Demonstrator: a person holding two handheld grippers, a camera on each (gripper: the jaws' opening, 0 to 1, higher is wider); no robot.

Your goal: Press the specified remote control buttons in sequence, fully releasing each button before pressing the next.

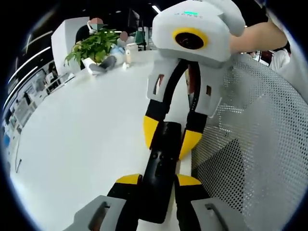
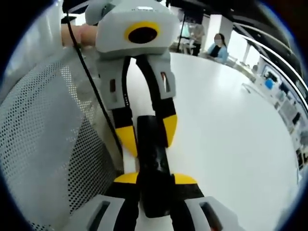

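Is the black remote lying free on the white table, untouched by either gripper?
No: in the left gripper view, the remote is pinched at both ends, by the left gripper and by the right gripper.

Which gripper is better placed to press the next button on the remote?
Neither clearly, perhaps right. The left gripper and the right gripper both have jaws closed around opposite ends of the black remote, so one must release first.

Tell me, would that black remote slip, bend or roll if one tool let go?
Probably stiff: the remote spans straight between the left tool and right tool without sagging. Its glossy black surface looks somewhat slippery. It seems flat and slab-like, so on the white table it would likely lie still rather than roll.
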